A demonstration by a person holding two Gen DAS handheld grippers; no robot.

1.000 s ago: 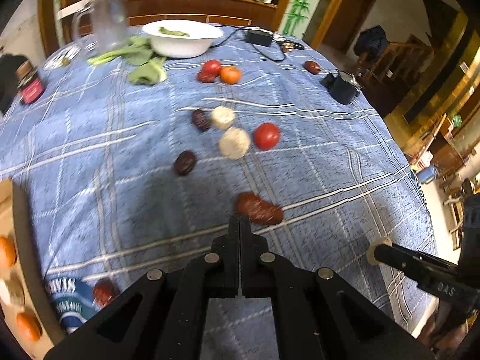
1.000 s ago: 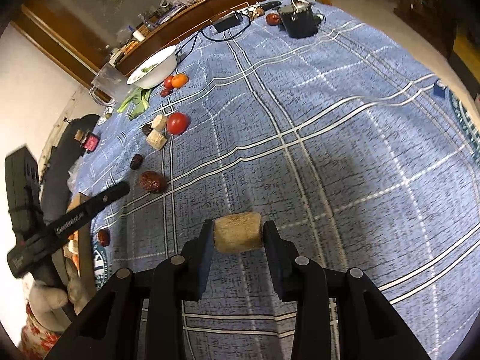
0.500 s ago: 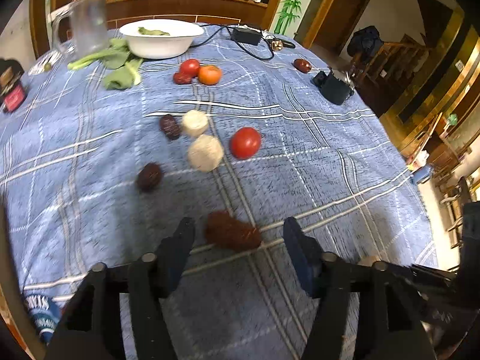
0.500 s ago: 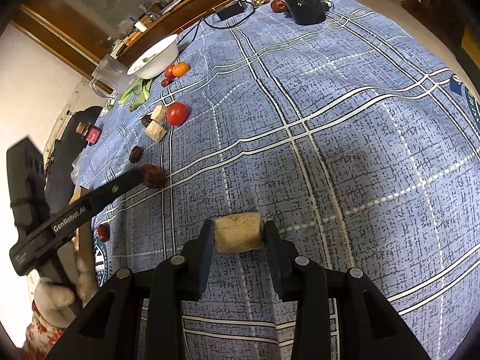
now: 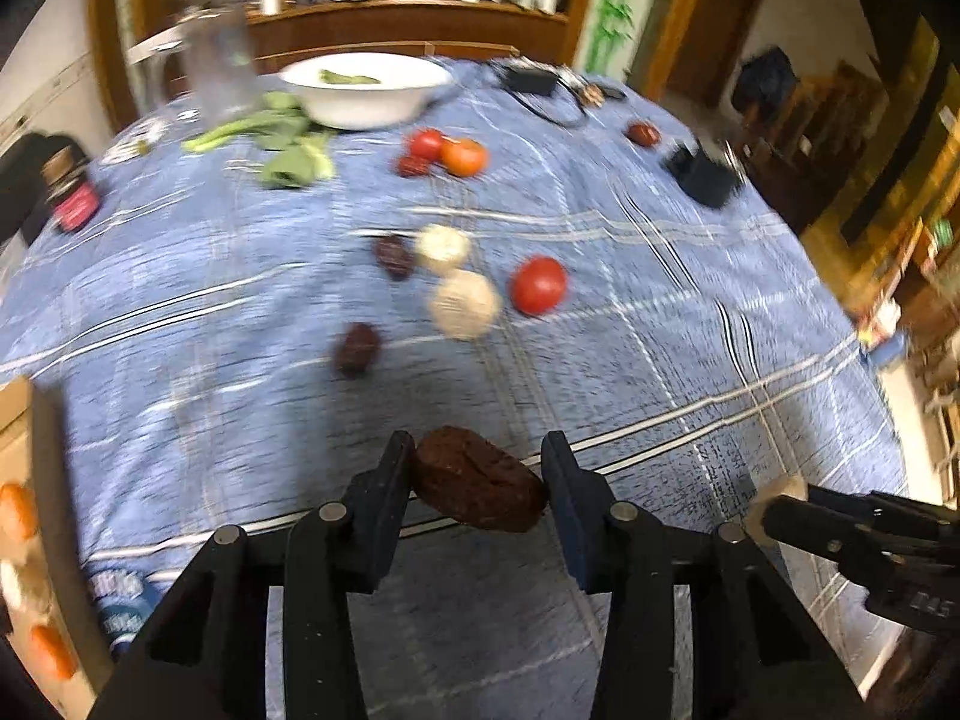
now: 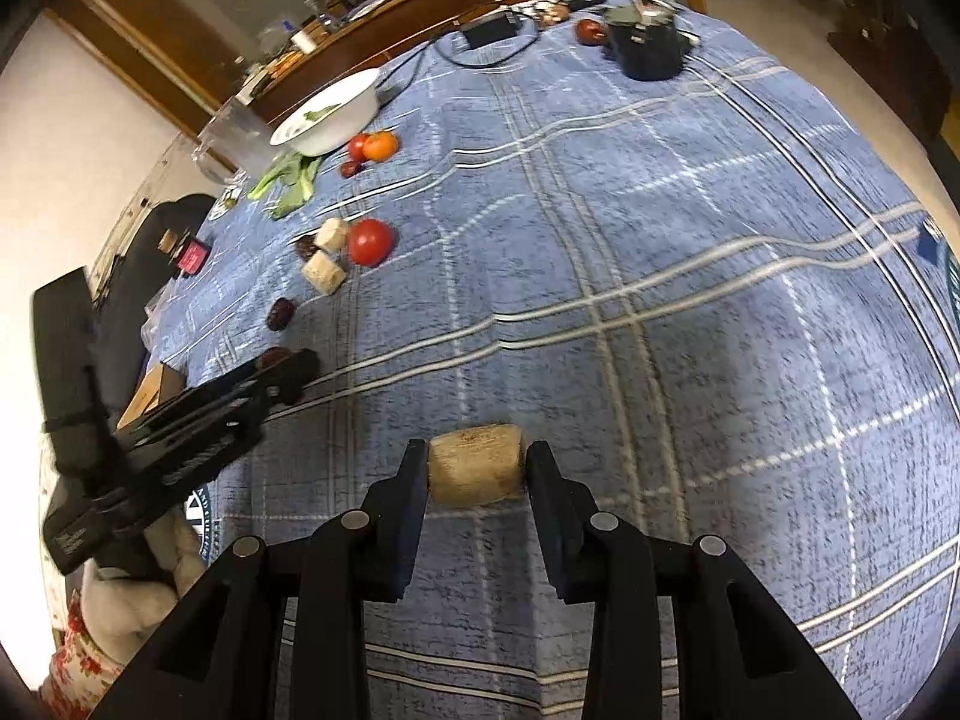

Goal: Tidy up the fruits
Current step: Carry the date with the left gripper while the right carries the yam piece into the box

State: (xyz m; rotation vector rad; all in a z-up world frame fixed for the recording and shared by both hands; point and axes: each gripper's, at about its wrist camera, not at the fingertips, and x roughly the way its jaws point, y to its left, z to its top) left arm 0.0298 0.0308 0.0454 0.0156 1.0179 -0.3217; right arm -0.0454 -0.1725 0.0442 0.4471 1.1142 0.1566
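Observation:
My left gripper (image 5: 478, 483) is shut on a dark brown date (image 5: 477, 487), held just above the blue plaid cloth. My right gripper (image 6: 477, 471) is shut on a beige cylindrical fruit piece (image 6: 477, 464) and also shows at the lower right of the left wrist view (image 5: 780, 501). The left gripper also shows in the right wrist view (image 6: 288, 369). On the cloth lie a red tomato (image 5: 538, 285), two beige pieces (image 5: 464, 304) (image 5: 443, 247), two dark dates (image 5: 357, 348) (image 5: 394, 256), and a tomato-and-orange cluster (image 5: 447, 153).
A wooden tray (image 5: 24, 480) with orange fruits sits at the left edge. A white bowl (image 5: 366, 90), green leaves (image 5: 282, 141), a glass pitcher (image 5: 219, 69), a red-labelled jar (image 5: 69, 192), a black box (image 5: 702, 177) and cables stand at the far side.
My left gripper opened, moved forward around the dark date, and closed on it. The right gripper kept holding the beige piece, nearly still.

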